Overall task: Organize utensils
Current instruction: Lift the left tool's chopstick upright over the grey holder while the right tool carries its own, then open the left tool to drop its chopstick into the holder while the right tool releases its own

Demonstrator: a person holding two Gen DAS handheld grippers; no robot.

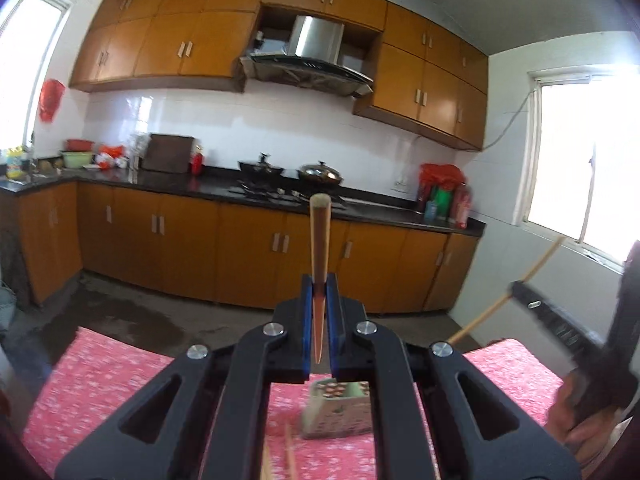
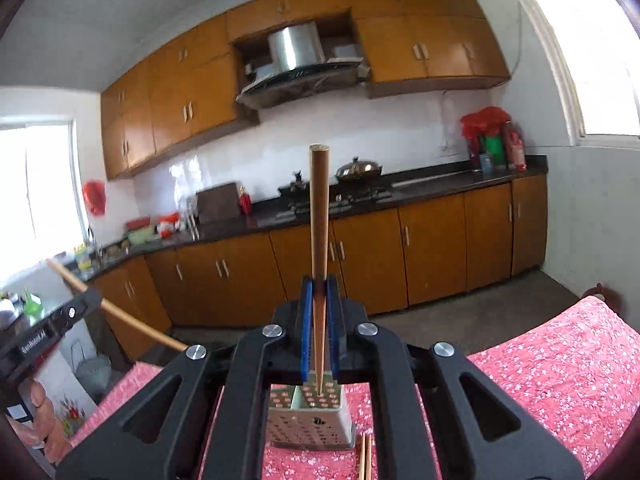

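Wooden chopstick [image 1: 319, 240] clamped in left tongs [image 1: 319, 292] | second chopstick [image 2: 320, 216] clamped in right tongs [image 2: 320, 292] | both above perforated holder [image 2: 312, 420] on pink-clothed tabletop [image 2: 560, 368].

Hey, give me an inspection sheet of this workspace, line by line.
Surface: table under a pink floral cloth.
Job's things: perforated utensil holder upright on the cloth; loose chopsticks lying beside it.
Clutter: nothing seen.
Grippers: left gripper shut on a chopstick; right gripper shut on another chopstick; both raised above the holder.
Cables: a wire along the wall by the window.
Surroundings: kitchen, orange cabinets, range hood, pans on the stove.
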